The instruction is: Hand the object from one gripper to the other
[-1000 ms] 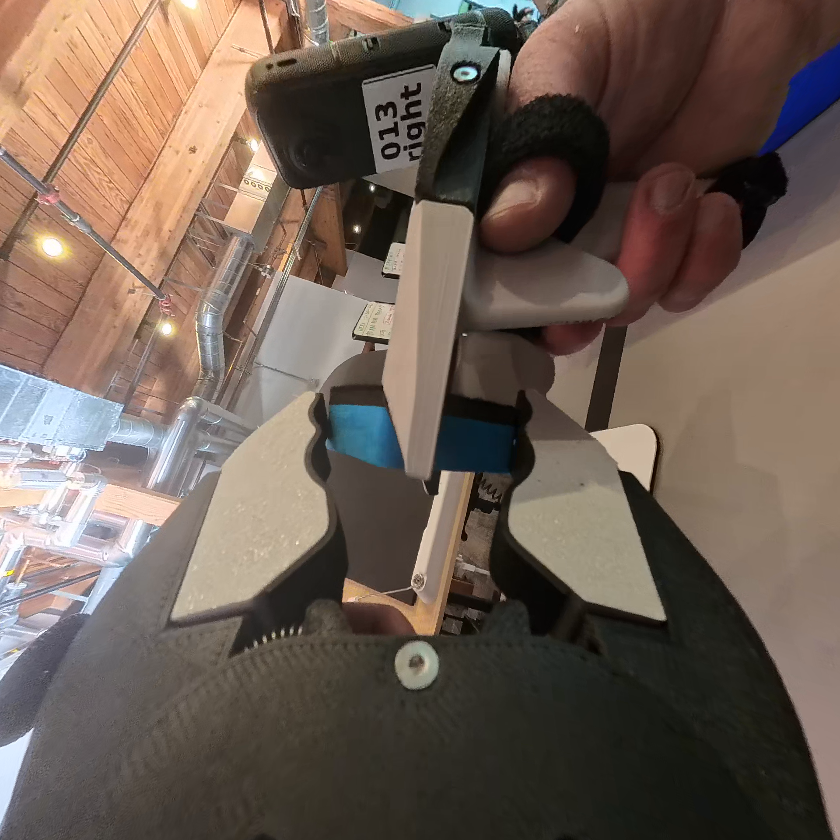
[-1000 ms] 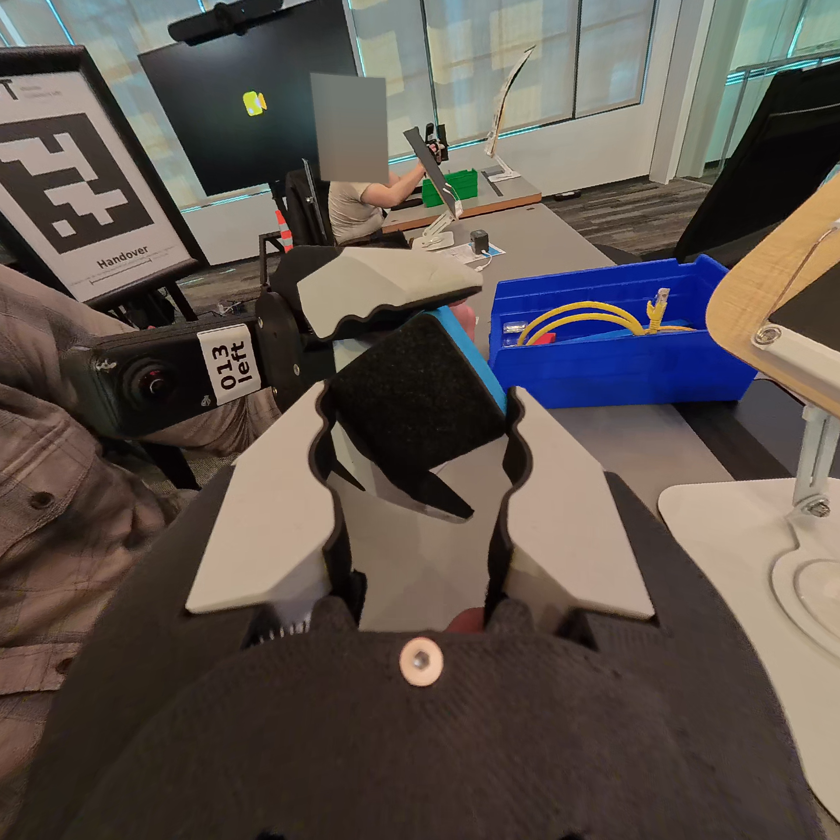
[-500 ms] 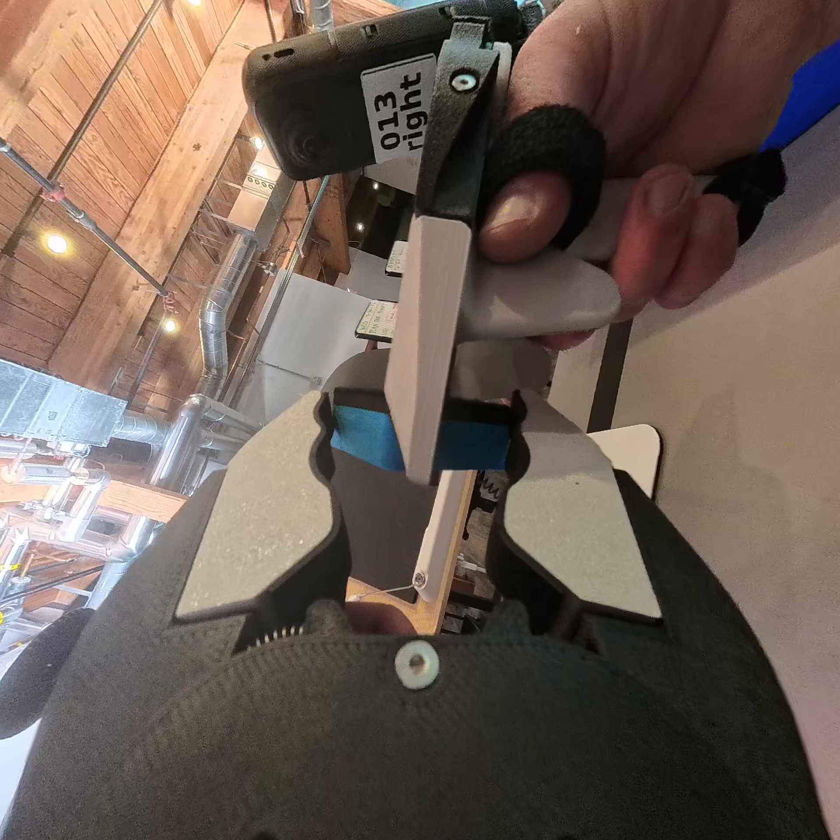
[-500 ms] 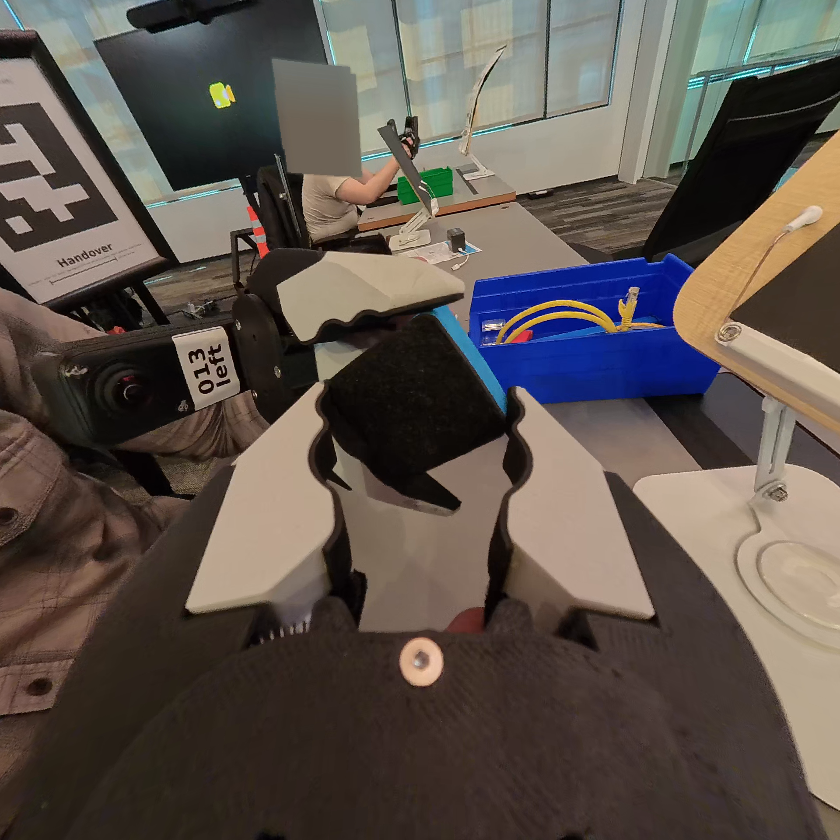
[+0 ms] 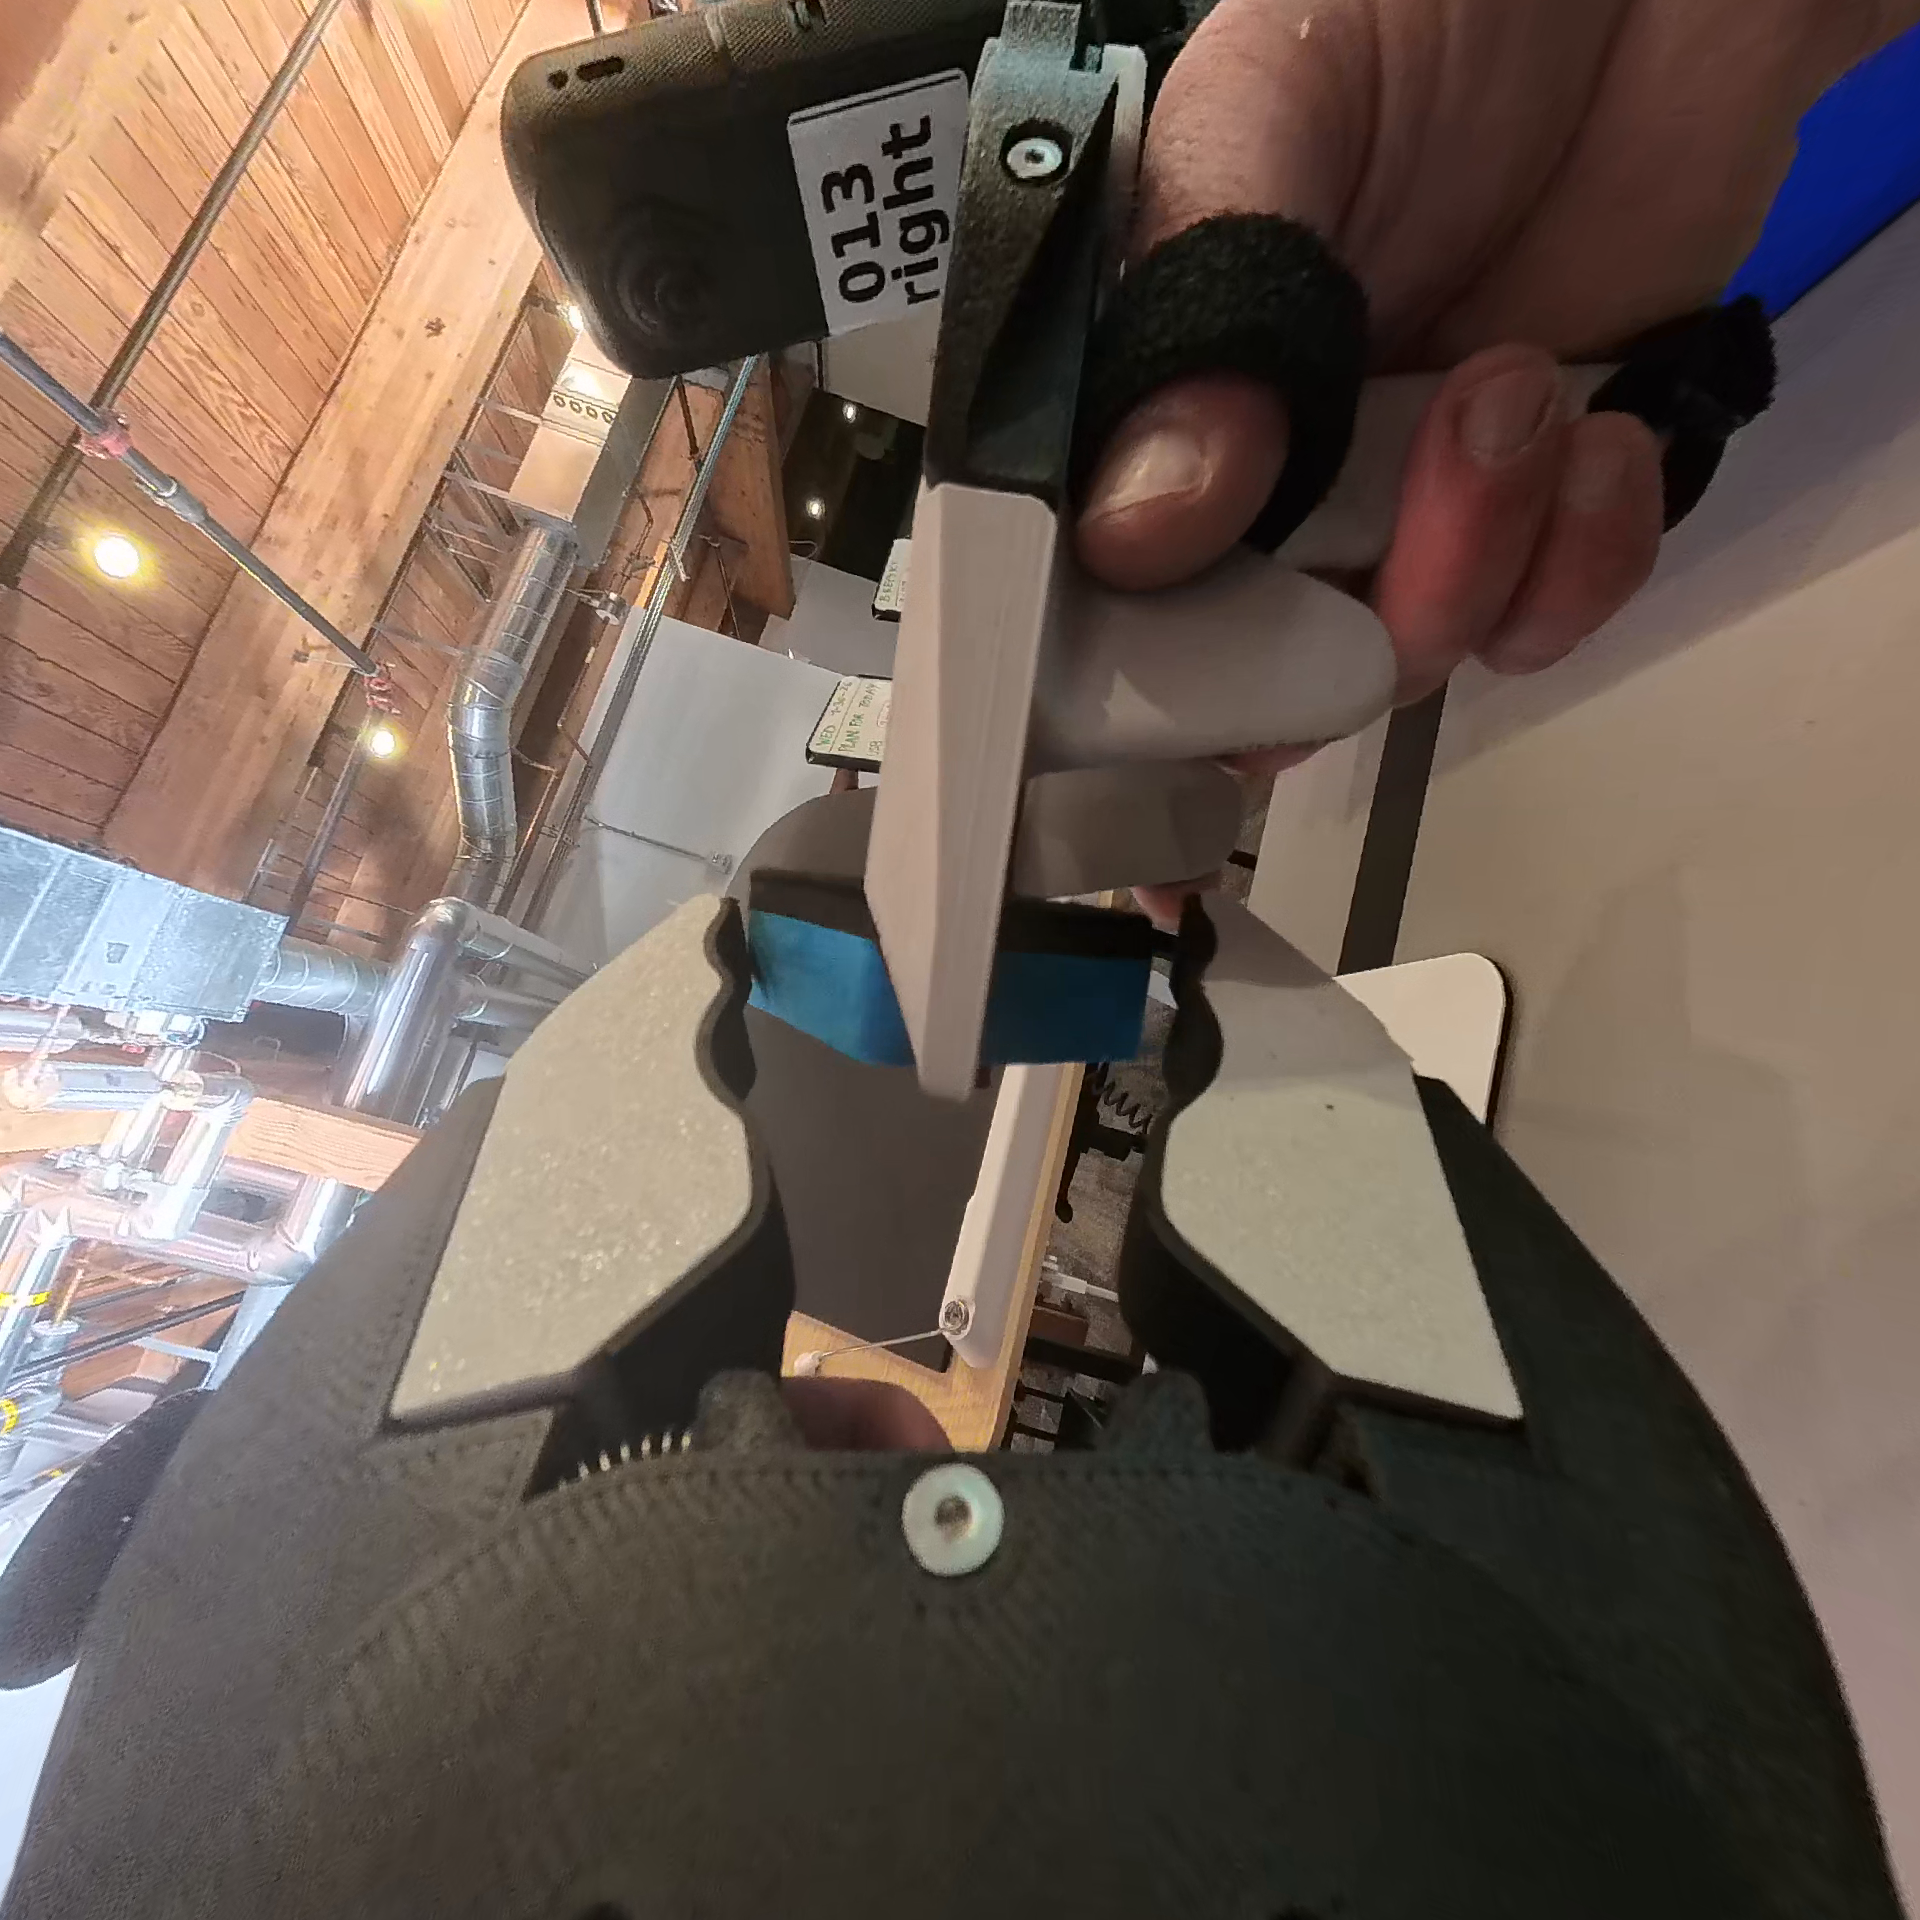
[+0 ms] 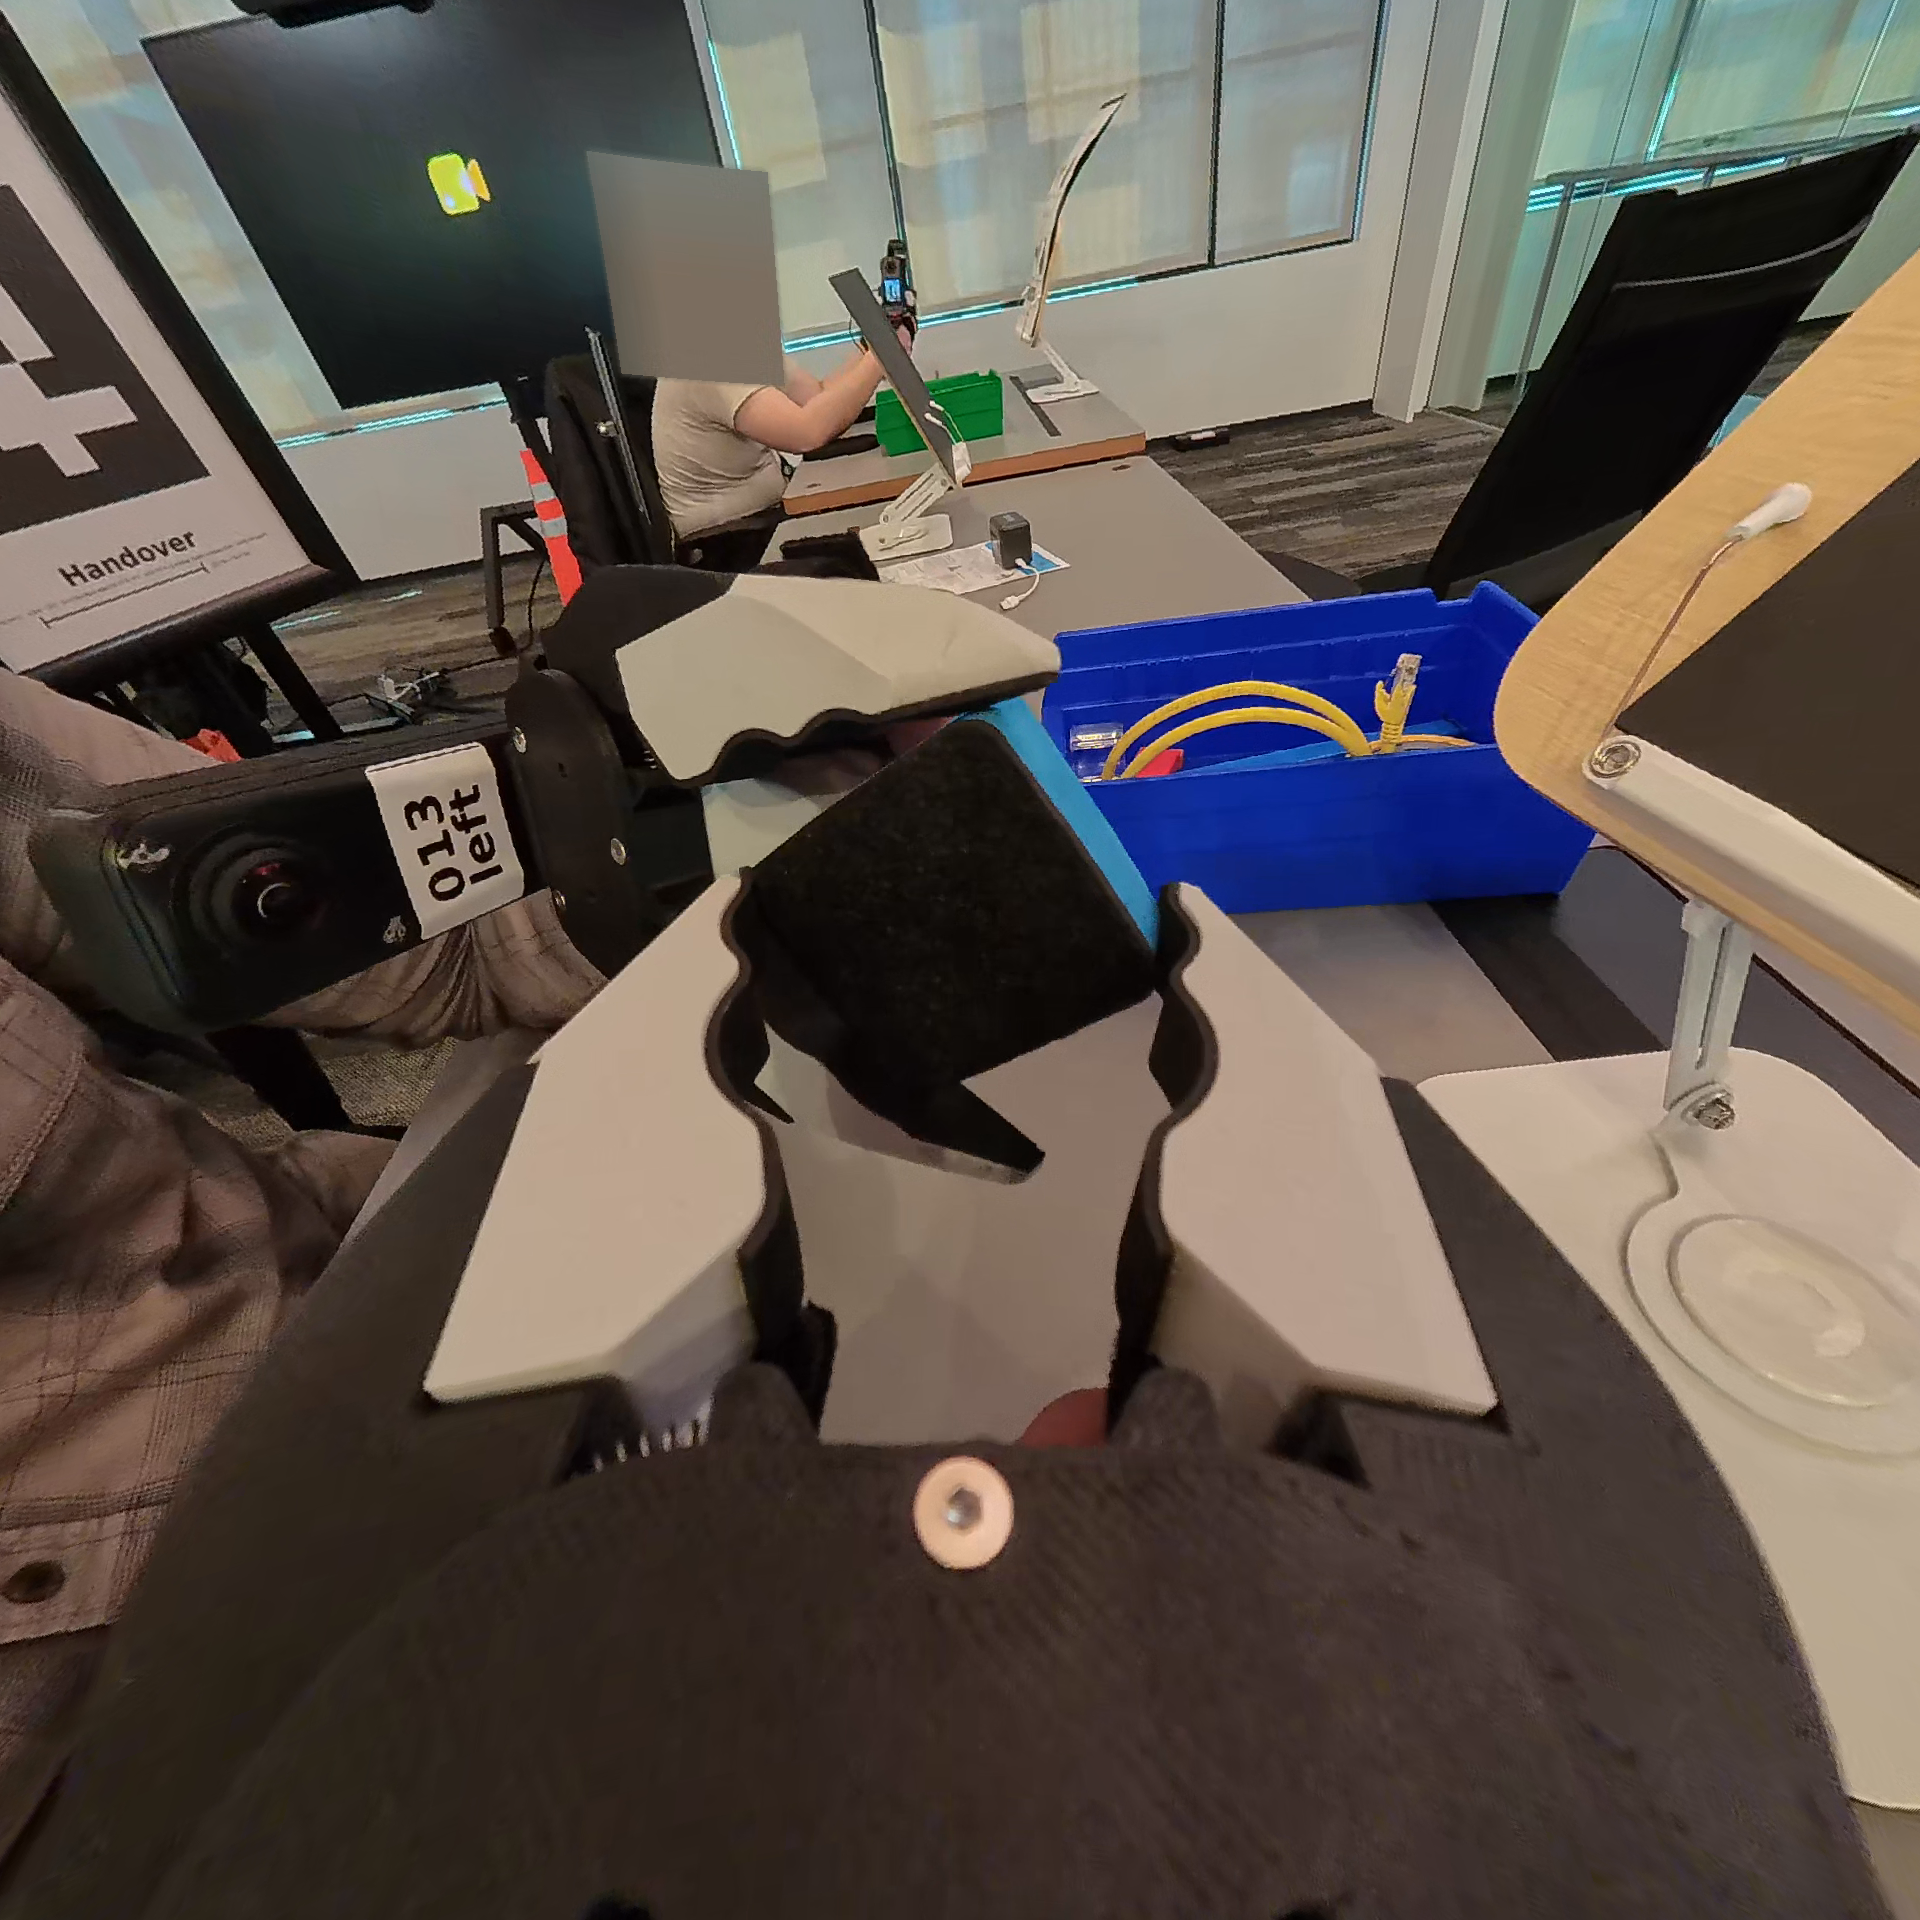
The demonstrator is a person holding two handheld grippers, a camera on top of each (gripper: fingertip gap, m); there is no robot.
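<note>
Blue bin point(image 6: 1309, 831) of yellow cable point(image 6: 1247, 707) just behind gripped eraser point(image 6: 935, 914).

My left gripper point(image 5: 956, 997) is showing two pale grey, speckled fingers point(image 5: 592, 1174) with wavy black rubber edges, seated in a black textured body pinned by one silver screw point(image 5: 953, 1525); a bit of spring is peeking out at the left finger's base. My right gripper point(image 6: 951, 997) is wearing the same build, with smooth grey fingers point(image 6: 1309, 1195) and its own screw point(image 6: 963, 1524). Each tool is carrying a black camera point(image 6: 239, 894) with a white label. Black fabric loops point(image 5: 1231, 301) are wrapping my right hand point(image 5: 1455, 239), and a plaid sleeve point(image 6: 114, 1195) is covering my left arm.
</note>
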